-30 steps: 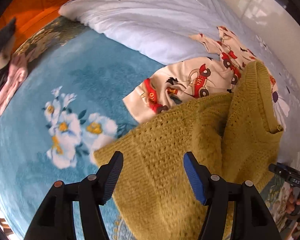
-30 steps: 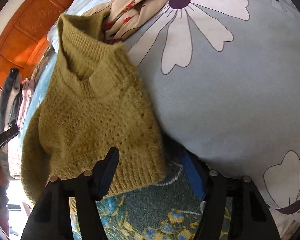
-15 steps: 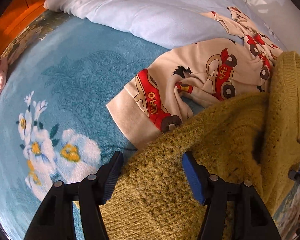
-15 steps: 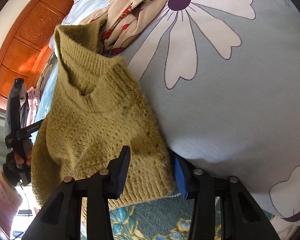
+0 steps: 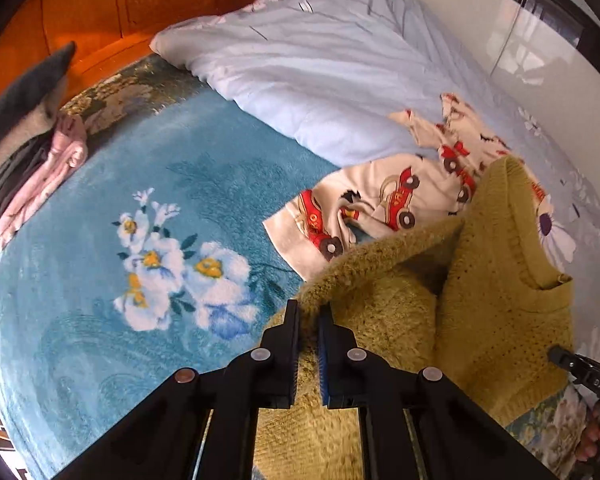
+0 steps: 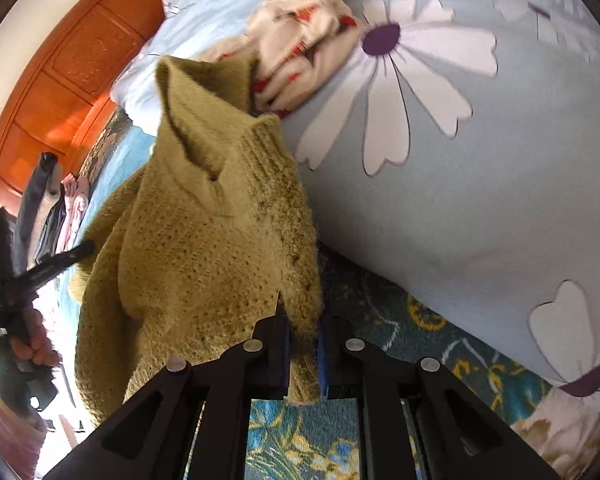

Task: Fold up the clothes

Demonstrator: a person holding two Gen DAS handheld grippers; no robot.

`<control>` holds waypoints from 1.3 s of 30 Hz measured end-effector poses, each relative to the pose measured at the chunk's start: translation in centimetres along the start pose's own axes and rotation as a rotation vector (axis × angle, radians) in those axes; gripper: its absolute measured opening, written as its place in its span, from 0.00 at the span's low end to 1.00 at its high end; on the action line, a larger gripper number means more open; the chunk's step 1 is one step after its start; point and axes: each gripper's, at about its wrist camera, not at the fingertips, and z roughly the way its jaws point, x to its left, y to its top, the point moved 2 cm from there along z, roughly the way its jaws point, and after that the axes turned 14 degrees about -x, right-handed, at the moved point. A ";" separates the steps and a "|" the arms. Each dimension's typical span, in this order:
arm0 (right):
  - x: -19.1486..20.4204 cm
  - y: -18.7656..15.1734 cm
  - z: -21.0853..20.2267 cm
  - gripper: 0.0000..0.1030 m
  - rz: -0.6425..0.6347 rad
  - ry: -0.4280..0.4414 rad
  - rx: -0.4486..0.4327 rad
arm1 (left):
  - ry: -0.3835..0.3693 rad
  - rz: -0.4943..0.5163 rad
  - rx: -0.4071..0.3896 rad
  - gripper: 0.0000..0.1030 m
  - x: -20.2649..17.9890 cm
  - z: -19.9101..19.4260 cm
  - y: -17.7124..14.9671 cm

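Both hand-held grippers, left (image 5: 309, 320) and right (image 6: 302, 332), just clamped onto the fuzzy olive knit sweater's (image 6: 204, 248) edges.

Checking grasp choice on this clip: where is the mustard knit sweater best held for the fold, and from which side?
By its bottom hem corners, approached from the near edge, fingers angled down. The mustard knit sweater lies lengthwise, collar at the far end, so the hem faces the grippers. The left gripper and right gripper have just closed, each pinching knit at a corner, spreading it evenly.

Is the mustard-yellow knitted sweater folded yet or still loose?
Loose: the mustard-yellow knitted sweater lies rumpled, its hem pinched by the left gripper and right gripper.
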 end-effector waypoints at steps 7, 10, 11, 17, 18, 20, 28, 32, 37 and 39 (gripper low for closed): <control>1.1 4.2 -3.2 0.09 -0.138 -0.064 -0.136 | 0.015 -0.139 -0.186 0.08 6.0 -12.1 0.9; 3.5 6.0 -6.3 0.09 -0.233 -0.089 -0.207 | 0.028 -0.188 -0.259 0.08 9.0 -17.2 0.8; 4.0 6.7 -7.6 0.09 -0.268 -0.097 -0.230 | 0.029 -0.216 -0.271 0.08 10.0 -18.5 0.7; 11.6 12.1 -13.1 0.09 -0.457 -0.109 -0.395 | 0.037 -0.345 -0.367 0.02 13.8 -26.1 -0.9; 13.1 12.8 -14.0 0.09 -0.482 -0.101 -0.422 | 0.043 -0.352 -0.387 0.02 14.0 -27.3 -1.3; 16.2 13.8 -15.8 0.09 -0.529 -0.075 -0.473 | 0.050 -0.354 -0.424 0.02 14.3 -29.5 -2.1; 24.7 12.9 -18.0 0.09 -0.647 0.036 -0.499 | -0.082 -0.458 -0.321 0.02 14.3 -27.6 -5.8; 26.2 9.4 -19.6 0.09 -0.760 0.109 -0.508 | -0.221 -0.539 -0.244 0.03 12.5 -24.1 -6.0; 24.3 3.5 -20.4 0.09 -0.896 0.266 -0.407 | -0.367 -0.709 -0.129 0.10 9.5 -18.4 -5.9; 23.1 0.5 -19.1 0.09 -0.973 0.267 -0.338 | -0.390 -0.734 -0.075 0.14 7.9 -16.3 -6.0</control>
